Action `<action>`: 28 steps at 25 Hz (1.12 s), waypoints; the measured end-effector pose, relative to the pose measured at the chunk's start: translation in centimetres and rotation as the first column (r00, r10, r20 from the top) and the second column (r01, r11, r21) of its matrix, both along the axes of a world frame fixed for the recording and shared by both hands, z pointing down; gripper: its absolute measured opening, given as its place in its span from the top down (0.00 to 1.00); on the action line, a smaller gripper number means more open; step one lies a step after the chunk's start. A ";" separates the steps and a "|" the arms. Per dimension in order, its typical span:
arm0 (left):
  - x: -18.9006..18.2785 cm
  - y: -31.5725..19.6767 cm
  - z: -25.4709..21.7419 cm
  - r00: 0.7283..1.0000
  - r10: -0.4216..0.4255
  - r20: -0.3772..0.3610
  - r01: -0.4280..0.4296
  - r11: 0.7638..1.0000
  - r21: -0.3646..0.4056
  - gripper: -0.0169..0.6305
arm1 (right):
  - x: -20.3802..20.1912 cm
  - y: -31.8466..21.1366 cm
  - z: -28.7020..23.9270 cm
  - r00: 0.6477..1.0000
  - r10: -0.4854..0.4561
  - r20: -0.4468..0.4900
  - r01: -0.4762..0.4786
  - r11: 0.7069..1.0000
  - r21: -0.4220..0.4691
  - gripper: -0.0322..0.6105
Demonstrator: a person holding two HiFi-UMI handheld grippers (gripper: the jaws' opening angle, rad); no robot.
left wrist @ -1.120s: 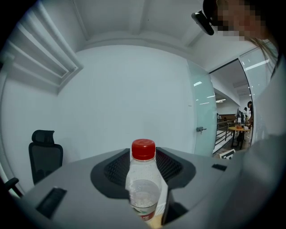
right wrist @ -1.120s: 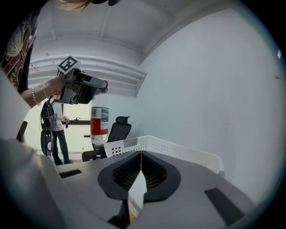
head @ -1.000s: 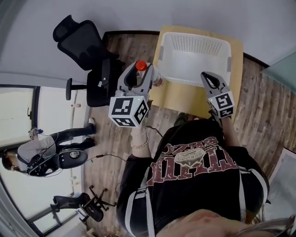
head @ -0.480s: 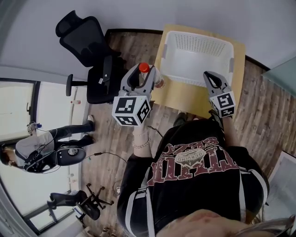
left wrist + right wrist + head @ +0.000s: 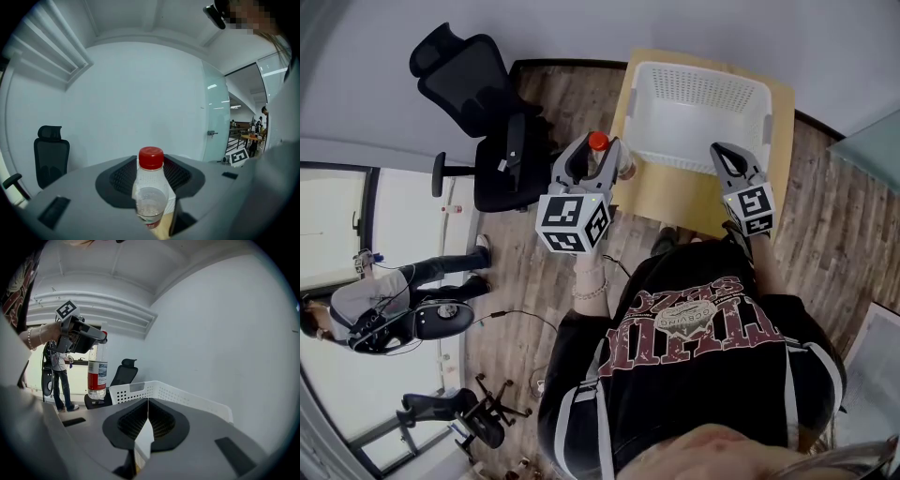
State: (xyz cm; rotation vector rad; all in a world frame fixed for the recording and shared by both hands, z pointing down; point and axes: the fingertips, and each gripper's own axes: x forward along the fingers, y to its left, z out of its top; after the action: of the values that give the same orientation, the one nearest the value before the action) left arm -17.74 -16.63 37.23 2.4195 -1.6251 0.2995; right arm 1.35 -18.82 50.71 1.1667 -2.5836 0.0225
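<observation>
1. Clear plastic bottle (image 5: 151,192) with a red cap (image 5: 150,157), upright and clamped high on its body in the left gripper (image 5: 593,150), jaws narrowed onto its sides. Held in the air at the left edge of the wooden table (image 5: 675,202), just beside the white basket (image 5: 694,70).
2. Judged light: little or no liquid visible through the wall. Thin and springy, so likely to dent or twist under a hard squeeze, and smooth enough to slip.
3. Best hold judged to be the stiffer shoulder just under the cap, or the band of the red-and-white label (image 5: 97,376) for more friction.
4. Right gripper (image 5: 148,416) pressed shut with nothing between its jaws, hovering near the basket's near right corner, well apart from the bottle.
5. Hard to make out: the bottle's lower half, cut off in the left gripper view and covered by the gripper in the head view; exact fill level uncertain; print on the label too small to read.
6. Farther off: black office chair (image 5: 478,94) on the wood floor, and another person (image 5: 394,300) standing at the left, partly cut off.
</observation>
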 end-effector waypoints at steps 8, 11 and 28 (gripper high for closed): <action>0.0 0.0 2.3 1.000 -0.008 0.011 0.008 0.999 -0.036 0.64 | -0.1 0.0 0.2 1.000 0.002 -0.014 -0.002 1.000 -0.001 0.92; -0.3 -0.1 3.2 1.000 -0.015 0.013 0.016 0.999 -0.051 0.64 | -0.3 -0.1 0.1 1.000 0.001 -0.020 -0.001 1.000 0.003 0.92; -0.1 -0.5 9.4 0.999 -0.034 0.038 0.039 0.990 -0.134 0.66 | -0.4 -0.3 0.5 0.999 0.004 -0.045 -0.003 1.000 0.009 0.92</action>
State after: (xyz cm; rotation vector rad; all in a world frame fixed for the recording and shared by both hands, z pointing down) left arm -17.84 -17.13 46.59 2.2945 -1.6072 0.4336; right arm 0.94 -19.13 51.23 1.1614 -2.5450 -0.0145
